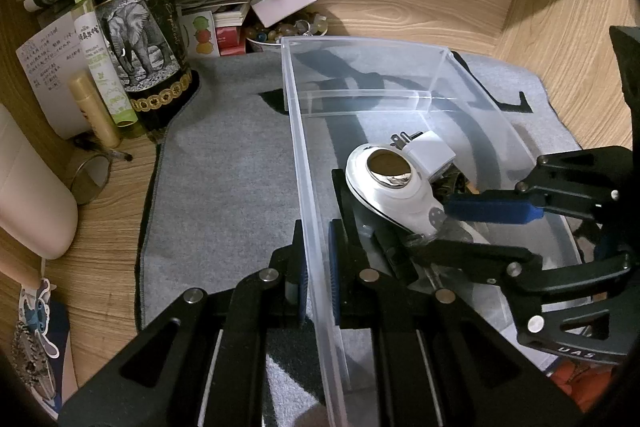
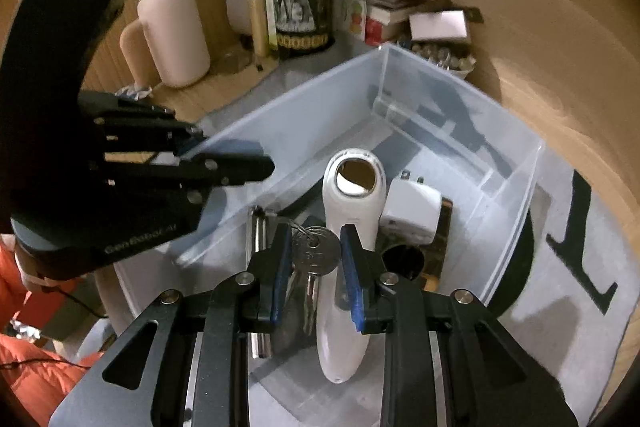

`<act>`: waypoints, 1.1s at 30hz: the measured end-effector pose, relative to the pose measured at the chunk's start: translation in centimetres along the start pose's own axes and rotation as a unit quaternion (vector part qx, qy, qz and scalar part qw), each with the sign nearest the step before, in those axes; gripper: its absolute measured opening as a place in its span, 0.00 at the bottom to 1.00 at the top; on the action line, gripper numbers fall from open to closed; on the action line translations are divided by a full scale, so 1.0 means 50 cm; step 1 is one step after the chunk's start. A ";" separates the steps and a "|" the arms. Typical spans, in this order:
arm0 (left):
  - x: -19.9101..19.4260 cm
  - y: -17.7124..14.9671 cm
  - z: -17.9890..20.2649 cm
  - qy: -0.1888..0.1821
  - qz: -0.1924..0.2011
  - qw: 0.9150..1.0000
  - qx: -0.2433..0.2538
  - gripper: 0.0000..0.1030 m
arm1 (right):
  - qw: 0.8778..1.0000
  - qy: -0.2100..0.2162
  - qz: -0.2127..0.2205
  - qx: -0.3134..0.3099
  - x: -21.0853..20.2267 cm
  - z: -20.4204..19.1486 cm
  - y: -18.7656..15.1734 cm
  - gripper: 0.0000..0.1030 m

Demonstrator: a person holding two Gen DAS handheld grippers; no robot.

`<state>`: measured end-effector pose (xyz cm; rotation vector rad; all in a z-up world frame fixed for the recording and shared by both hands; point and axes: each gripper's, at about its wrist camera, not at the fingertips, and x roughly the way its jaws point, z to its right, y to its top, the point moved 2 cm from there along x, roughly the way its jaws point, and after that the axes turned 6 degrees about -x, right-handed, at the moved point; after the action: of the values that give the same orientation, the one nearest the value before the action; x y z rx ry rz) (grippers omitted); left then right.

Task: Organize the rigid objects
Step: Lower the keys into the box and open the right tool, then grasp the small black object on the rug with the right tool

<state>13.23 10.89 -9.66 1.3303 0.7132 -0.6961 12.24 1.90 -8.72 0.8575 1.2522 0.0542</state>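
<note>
Keys going into the clear bin

Our right gripper hangs open over the bin, fingers either side of the keys beside the white handheld device; our left gripper pinches the bin's wall. Keys are light, stiff, slippery: grip the bow. Their blades are partly hidden.

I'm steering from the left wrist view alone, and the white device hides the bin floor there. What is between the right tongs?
Observer: A silver key on a ring lies between the right tongs, which stand open around it.
Operator: Is anything lying next to it?
Observer: Yes, a shiny metal cylinder lies just left of the key, inside the clear bin.
</note>
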 end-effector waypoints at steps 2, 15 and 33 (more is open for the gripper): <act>0.000 0.000 -0.001 0.000 0.000 1.000 0.000 0.08 | 1.000 -0.003 0.000 -0.001 -0.001 -0.001 -0.002 0.22; 0.000 -0.001 0.001 0.000 0.000 1.000 0.001 0.08 | 0.993 -0.084 0.074 0.029 -0.117 0.050 -0.006 0.60; -0.002 0.000 0.001 -0.002 0.002 1.000 0.002 0.08 | 0.967 -0.184 0.039 0.170 -0.211 0.146 -0.222 0.69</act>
<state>13.18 10.86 -9.60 1.3335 0.7062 -0.6982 10.12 -14.77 -6.40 1.1545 0.8889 -0.2544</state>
